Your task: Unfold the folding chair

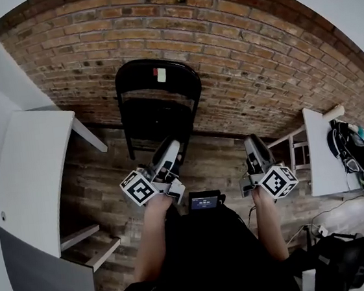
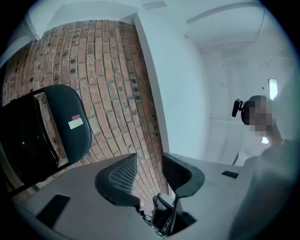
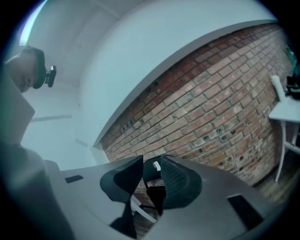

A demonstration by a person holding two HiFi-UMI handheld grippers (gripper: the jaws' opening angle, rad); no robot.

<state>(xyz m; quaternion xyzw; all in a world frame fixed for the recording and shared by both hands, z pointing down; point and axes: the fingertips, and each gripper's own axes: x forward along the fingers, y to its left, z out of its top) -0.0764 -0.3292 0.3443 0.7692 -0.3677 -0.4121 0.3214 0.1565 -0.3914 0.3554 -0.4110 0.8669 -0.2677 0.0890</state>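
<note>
As we close in on the black folding chair (image 1: pixel 159 102), it stands folded flat on the wooden floor (image 1: pixel 220 163), propped against the brick wall (image 1: pixel 256 48) at the far centre, a small red-and-white label (image 1: pixel 160 74) on its backrest. The left gripper (image 1: pixel 171 150) has its jaws apart with nothing between them but a view of the wall. The right gripper (image 1: pixel 254 145) is likewise open and empty, and the chair shows framed between its jaws but well apart from them. A white surface (image 1: pixel 35 171) stands at the left, and a white table (image 1: pixel 320 152) carrying dark gear stands at the right.

We judge the step in hand to be the approach, with the unfolding not yet begun. To do it well, we would bring one gripper to the top rim of the backrest and close firmly there, since a chair that only leans on the wall could slide or tip. The other gripper could then take the front edge of the seat and draw it toward us and down. We would keep the rear legs planted and the jaws clear of the hinge. The chair should also come away from the wall first, so the legs have room to spread.
</note>
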